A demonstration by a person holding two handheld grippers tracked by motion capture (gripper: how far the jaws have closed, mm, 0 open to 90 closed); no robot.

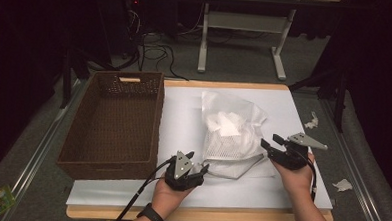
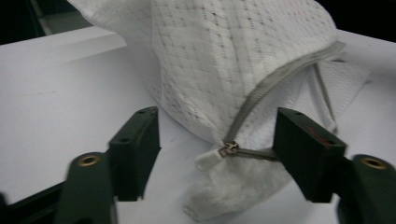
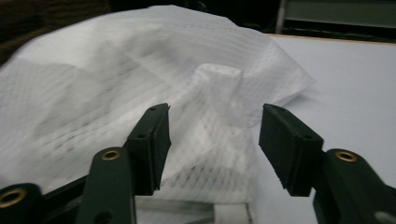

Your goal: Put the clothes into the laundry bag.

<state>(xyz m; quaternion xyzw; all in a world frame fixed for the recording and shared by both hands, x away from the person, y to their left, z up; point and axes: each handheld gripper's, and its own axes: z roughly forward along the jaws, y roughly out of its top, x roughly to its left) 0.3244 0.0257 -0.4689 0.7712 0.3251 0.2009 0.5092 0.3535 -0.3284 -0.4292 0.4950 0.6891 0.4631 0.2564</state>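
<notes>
A: At the left of the desk [image 1: 280, 194], what stands there?

B: A brown woven basket [image 1: 114, 122], set on the white desk surface, well apart from my fingers.

A: State the left gripper.

B: My left gripper [image 1: 197, 169] is near the front edge of the desk, just beside the lower corner of the white mesh bag [image 1: 233, 132]. In the left gripper view its fingers [image 2: 137, 149] stand apart, nothing pressed between them. The corner of the mesh bag [image 2: 243, 70] and its zipper pull [image 2: 229, 149] lie in the gap, closer to the right-hand finger; I cannot tell whether that finger touches the zipper tape.

A: Location of the bag?

B: It lies on the desk, right of the basket, between my two grippers. Folded white items show through the mesh. The zipper runs along the near edge.

A: State the right gripper.

B: My right gripper [image 1: 271, 142] is at the bag's right edge. In the right gripper view its fingers [image 3: 152, 144] are spread moderately wide. The mesh bag [image 3: 140, 84] lies beyond and between them, ungripped.
</notes>
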